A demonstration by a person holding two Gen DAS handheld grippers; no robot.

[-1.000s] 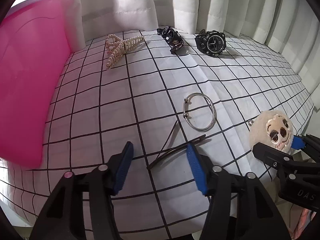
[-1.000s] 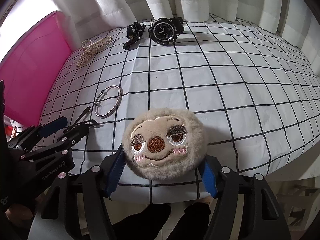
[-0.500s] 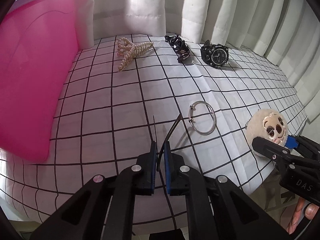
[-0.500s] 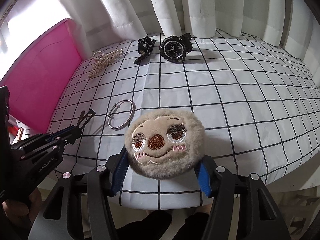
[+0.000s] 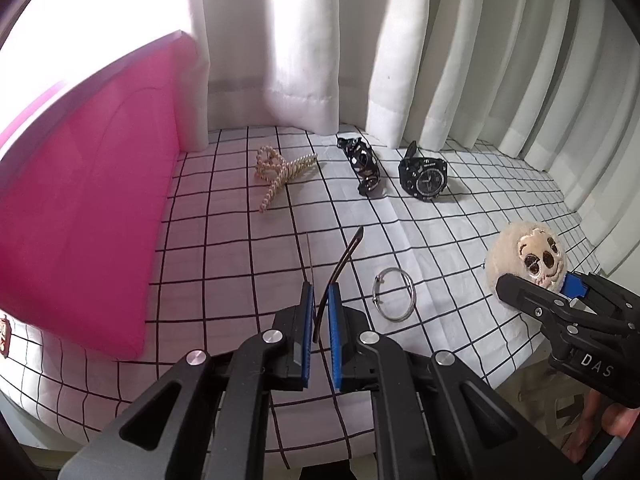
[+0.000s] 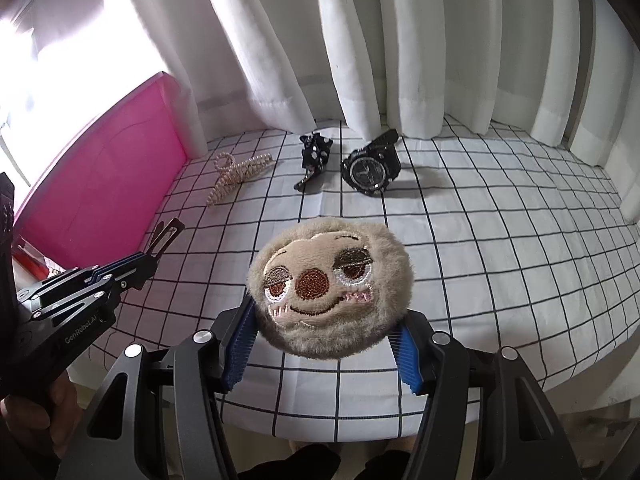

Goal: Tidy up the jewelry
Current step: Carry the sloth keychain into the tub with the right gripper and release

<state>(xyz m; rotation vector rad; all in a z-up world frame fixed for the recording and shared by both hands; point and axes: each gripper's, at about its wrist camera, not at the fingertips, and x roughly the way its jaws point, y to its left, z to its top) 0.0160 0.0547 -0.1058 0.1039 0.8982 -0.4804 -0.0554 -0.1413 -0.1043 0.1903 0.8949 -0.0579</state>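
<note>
My left gripper (image 5: 319,300) is shut on a thin dark hair clip (image 5: 344,256) and holds it above the checked cloth; the clip also shows in the right wrist view (image 6: 166,236). My right gripper (image 6: 324,340) is shut on a round plush sloth-face charm (image 6: 328,284), held above the table's front edge; the charm also shows in the left wrist view (image 5: 526,254). A silver bangle (image 5: 394,295) lies on the cloth just right of the left gripper. A pearl claw clip (image 5: 280,174), a black bracelet (image 5: 362,164) and a black watch (image 5: 426,174) lie at the back.
A pink box lid (image 5: 80,216) stands at the left, with the box (image 6: 100,184) beside the curtain. White curtains (image 5: 360,60) hang behind the table. The checked tablecloth (image 6: 500,240) drops off at the front and right edges.
My left gripper closed on the dark hair clip and lifted it off the cloth. My right gripper rose a little with the plush charm. Both views tilted upward.
</note>
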